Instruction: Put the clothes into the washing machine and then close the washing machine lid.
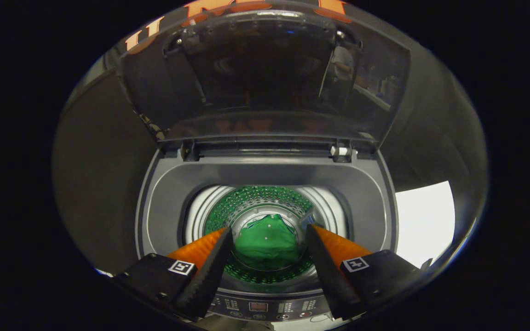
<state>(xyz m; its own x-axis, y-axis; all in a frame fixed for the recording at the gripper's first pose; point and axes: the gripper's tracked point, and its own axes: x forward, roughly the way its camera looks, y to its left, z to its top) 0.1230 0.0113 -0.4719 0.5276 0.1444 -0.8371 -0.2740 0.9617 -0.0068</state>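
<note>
Clothes (267,241) lie in the washing machine (265,184) drum — lid (265,73) up, tool (268,234) wide open, empty.

Green clothes (267,241) lie in washing machine (265,174), lid (265,73) raised.

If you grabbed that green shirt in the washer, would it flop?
Probably, yes: the green shirt lies crumpled in the drum, so it looks soft and likely light. The open fingers touch nothing; the lid stands up.

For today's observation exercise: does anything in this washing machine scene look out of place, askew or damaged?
Nothing stands out. The green garment lies in the drum, the lid stands raised, and the gripper is open above it.
</note>
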